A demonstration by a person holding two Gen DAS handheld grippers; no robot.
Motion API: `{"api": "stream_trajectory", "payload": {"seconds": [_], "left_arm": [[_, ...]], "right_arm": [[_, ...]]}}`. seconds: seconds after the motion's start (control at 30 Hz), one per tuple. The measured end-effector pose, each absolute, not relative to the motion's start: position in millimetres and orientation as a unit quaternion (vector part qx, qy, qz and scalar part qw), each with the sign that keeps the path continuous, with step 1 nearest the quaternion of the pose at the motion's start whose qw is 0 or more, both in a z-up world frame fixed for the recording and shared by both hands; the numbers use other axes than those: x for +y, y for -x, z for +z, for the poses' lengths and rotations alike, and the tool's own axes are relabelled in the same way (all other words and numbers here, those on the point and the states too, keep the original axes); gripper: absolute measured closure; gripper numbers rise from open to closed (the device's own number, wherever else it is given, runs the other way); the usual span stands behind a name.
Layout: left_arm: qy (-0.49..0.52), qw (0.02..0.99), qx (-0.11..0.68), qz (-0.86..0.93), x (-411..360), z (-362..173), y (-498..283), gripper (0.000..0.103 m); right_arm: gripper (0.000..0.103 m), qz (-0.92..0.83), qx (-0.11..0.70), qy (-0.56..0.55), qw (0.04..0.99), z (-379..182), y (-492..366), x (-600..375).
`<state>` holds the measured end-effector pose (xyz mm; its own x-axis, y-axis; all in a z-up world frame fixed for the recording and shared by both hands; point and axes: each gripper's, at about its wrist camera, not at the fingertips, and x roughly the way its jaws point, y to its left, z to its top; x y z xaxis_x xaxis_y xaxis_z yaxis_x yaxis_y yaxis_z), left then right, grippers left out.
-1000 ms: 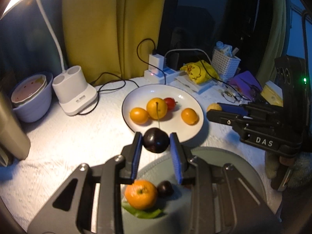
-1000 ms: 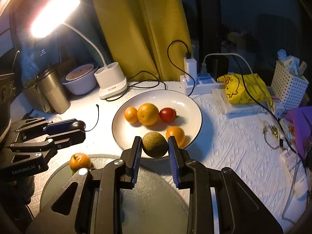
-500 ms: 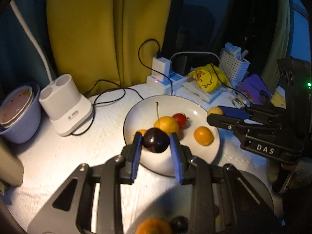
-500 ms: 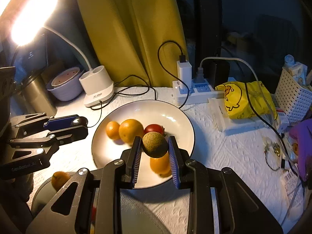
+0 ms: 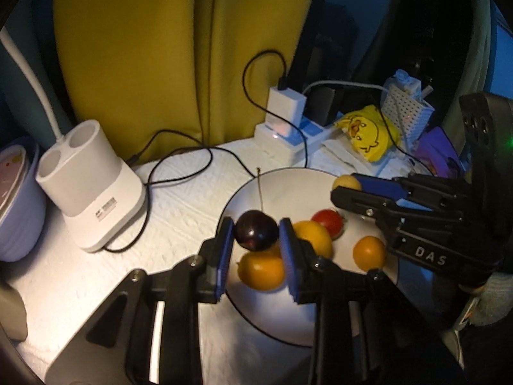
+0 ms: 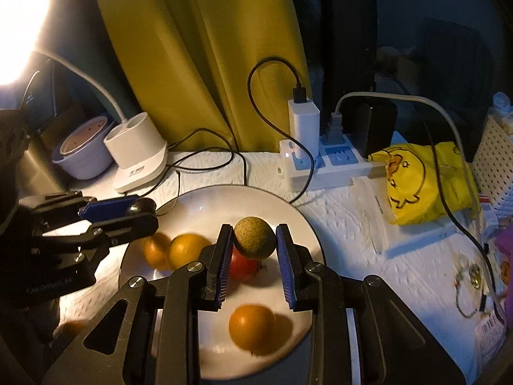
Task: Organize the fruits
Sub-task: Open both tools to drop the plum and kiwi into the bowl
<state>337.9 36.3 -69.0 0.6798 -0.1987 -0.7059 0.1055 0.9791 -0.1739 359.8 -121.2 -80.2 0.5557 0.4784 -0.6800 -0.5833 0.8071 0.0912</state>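
Between the blue-padded fingers of the left gripper a dark round cherry was clamped, and a brown-green round fruit in the right gripper, both held above the white round plate, so lowering and release were judged next.
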Motion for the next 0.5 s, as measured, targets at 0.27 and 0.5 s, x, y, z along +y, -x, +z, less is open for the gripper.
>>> {"api": "stream_trajectory", "payload": {"seconds": [0.27,0.5], "left_arm": [[0.072,0.910,0.401,-0.081,40.8,-74.7,-350.1,0.068],[0.078,0.916,0.388,-0.072,42.3,-60.5,-336.5,0.058]], "right_arm": [[0.073,0.302,0.364,0.057,0.879,-87.3,-379.5,-106.0],[0.059,0.301,0.358,0.048,0.883,-85.2,-372.0,-109.2]]}}
